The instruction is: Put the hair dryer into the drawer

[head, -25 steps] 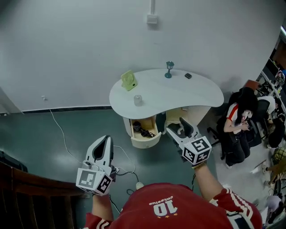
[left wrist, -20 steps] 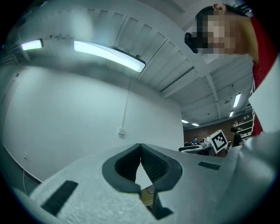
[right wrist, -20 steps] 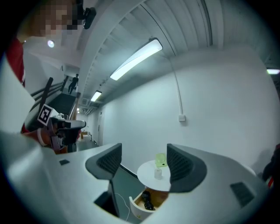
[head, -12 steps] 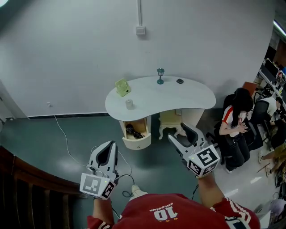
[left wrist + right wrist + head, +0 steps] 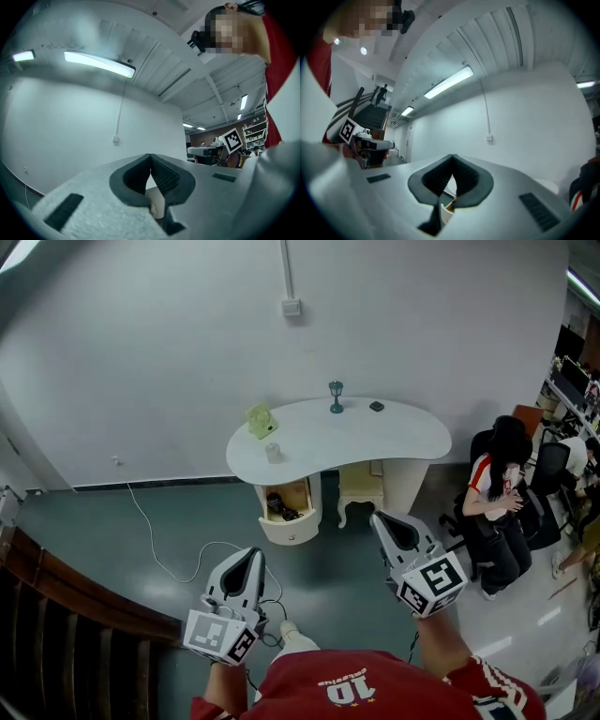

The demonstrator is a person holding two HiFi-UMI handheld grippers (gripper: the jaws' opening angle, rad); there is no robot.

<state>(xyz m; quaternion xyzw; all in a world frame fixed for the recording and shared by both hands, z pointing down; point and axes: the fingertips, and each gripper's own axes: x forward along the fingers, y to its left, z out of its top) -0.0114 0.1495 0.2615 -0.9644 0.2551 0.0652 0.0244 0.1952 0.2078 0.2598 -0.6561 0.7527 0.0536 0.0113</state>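
The black hair dryer (image 5: 278, 507) lies inside the open cream drawer (image 5: 292, 532) under the white curved desk (image 5: 394, 439), far ahead of me in the head view. Both grippers hang well back from the desk, over the floor. My left gripper (image 5: 253, 557) is shut with nothing between its jaws; in the left gripper view (image 5: 150, 157) the dark pads meet at the tip. My right gripper (image 5: 384, 519) is also shut and empty, its pads touching in the right gripper view (image 5: 453, 157).
On the desk stand a green object (image 5: 262, 419), a small cup (image 5: 273, 453), a teal goblet-shaped lamp (image 5: 336, 396) and a small black item (image 5: 376, 407). A cream stool (image 5: 360, 491) sits under it. A seated person (image 5: 497, 493) is at the right. A white cable (image 5: 169, 554) trails across the floor; a dark railing (image 5: 66, 606) runs at the left.
The desk and drawer have drawn farther away as I stepped back. My right gripper's jaws, open before, have closed. Both grippers have moved along with me.
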